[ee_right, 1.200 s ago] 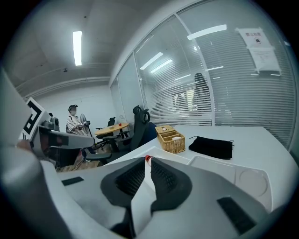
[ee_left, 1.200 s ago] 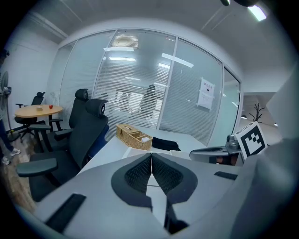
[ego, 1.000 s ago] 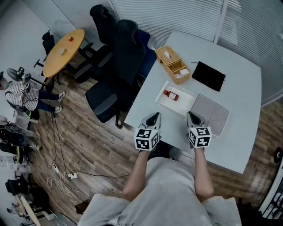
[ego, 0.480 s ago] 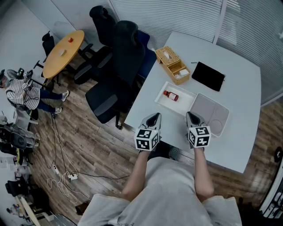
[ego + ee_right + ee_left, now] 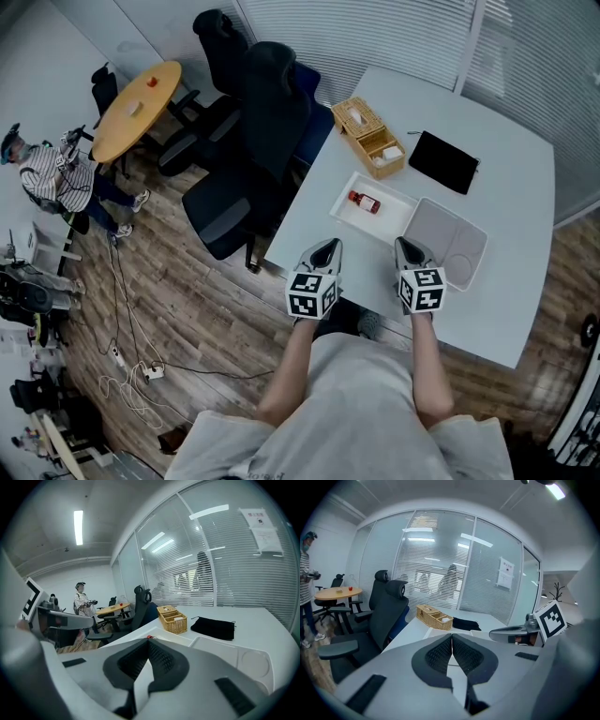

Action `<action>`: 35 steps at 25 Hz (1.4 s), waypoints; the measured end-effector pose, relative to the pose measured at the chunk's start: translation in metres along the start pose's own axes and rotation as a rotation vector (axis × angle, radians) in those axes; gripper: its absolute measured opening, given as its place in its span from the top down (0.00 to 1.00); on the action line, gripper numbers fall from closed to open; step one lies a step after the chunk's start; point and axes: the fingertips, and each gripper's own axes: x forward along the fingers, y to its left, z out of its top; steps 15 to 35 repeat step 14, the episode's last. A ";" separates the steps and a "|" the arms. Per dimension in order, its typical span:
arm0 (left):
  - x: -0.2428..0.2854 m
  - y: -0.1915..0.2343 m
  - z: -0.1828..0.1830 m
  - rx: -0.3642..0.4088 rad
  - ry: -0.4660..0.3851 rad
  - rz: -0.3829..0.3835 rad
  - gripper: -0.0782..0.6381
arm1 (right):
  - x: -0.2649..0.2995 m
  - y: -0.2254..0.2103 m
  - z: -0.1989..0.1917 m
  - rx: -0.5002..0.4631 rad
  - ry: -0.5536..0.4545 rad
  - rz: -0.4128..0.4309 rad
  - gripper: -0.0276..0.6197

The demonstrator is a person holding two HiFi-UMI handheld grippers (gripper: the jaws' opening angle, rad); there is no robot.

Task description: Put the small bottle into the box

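Hovering at the near edge of the white table [image 5: 506, 187], the left gripper [image 5: 325, 249] and right gripper [image 5: 405, 247] both have their jaws pressed together on nothing. The small red-capped bottle [image 5: 364, 202] lies in the shallow white tray [image 5: 389, 219], apart from the woven wicker box [image 5: 349, 134]. Best play, I'd say: open one pair wide, straddle the bottle's body, squeeze gently, and lift clear of the tray rim.

Woven wicker basket [image 5: 367, 138], smooth matt white table [image 5: 506, 187]
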 end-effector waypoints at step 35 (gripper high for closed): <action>-0.006 -0.006 -0.002 -0.022 -0.017 -0.020 0.85 | -0.007 0.000 -0.002 -0.003 -0.006 -0.006 0.93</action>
